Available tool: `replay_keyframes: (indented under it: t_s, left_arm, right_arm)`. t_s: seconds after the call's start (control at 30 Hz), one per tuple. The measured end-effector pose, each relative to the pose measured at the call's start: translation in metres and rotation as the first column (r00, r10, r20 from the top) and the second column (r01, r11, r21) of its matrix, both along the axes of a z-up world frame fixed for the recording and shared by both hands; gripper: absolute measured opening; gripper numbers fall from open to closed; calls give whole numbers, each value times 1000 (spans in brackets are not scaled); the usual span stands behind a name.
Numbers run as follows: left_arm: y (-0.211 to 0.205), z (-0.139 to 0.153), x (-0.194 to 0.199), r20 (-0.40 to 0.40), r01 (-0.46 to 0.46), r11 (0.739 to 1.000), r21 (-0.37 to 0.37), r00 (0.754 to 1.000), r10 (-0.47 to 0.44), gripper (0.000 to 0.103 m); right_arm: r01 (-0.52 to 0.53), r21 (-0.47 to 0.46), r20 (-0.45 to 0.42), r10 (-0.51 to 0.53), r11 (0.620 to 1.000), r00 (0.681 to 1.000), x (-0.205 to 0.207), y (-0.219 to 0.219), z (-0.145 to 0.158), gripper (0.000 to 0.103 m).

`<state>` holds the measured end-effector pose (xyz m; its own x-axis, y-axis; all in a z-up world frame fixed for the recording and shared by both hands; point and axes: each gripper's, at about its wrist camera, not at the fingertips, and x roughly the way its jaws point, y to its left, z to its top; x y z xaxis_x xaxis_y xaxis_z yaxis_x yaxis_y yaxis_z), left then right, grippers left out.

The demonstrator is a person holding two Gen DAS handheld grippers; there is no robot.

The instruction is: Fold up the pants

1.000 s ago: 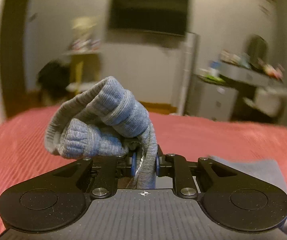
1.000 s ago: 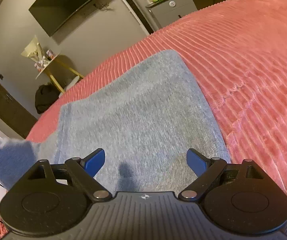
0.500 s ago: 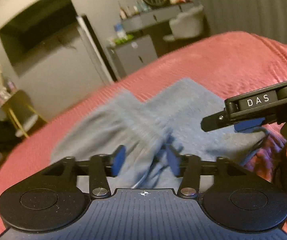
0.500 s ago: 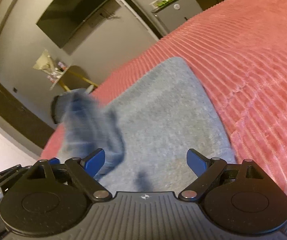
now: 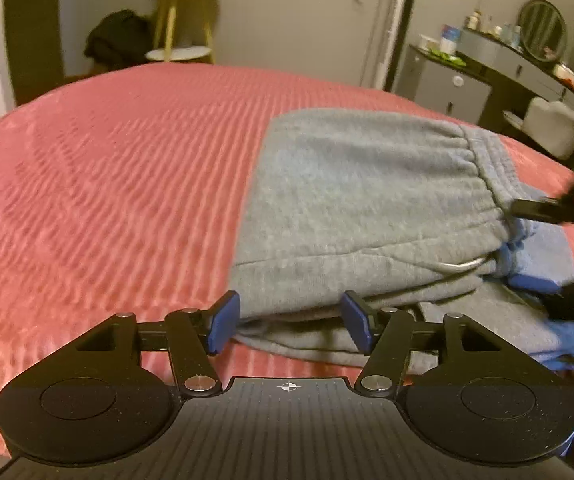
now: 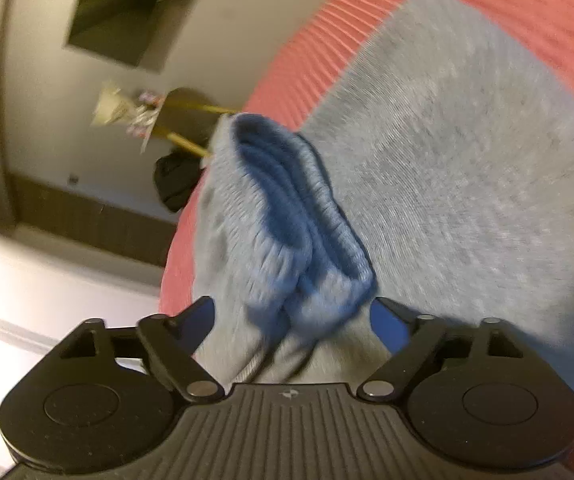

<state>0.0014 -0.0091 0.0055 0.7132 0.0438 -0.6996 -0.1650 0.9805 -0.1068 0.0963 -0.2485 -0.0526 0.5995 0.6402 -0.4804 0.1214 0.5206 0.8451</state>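
The grey sweatpants lie folded in layers on the red ribbed bedspread, waistband to the right. My left gripper is open, its blue pads at the near folded edge of the pants, holding nothing. My right gripper shows at the right edge of the left wrist view, at the waistband end. In the right wrist view the right gripper is open, with the ribbed cuffs bunched between its blue pads over the grey pants.
A yellow side table and a dark bag stand beyond the bed's far edge. A grey cabinet and a dresser with a round mirror stand at the right. A dark screen hangs on the wall.
My left gripper carried the cuffs over onto the pants, let go of them and opened. It drew back to the near edge. The cuffs now lie between my right gripper's pads.
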Motion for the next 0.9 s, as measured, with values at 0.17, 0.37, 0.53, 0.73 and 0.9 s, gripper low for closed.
replay_keyframes:
  t_s: [0.17,0.37,0.53,0.73,0.9]
  left_arm:
    - [-17,-11,12,-40,35,999,17,999,-34,63]
    - [-14,-24,24,-105,35,999,16,994,-33,64]
    - [-1,-28,27,-132,-41,999,-30,991,37,55]
    - [10,-26,23,-114,-77,993,-85,991,67,8]
    - [12,-17,12,-22,-44,991,-124,999,41,4]
  right_arm:
    - [20,11,-5,-20,1000,1000,14,19,-4,55]
    - [28,-36,-1,-28,999,1000,16,36,1,79]
    - [11,-250,95,13,968,995,11,66,38,43]
    - [53,-205,309,13,977,951,-29,61,101,42]
    - [125,-240,364,-30,963,931,-52,37,108,42]
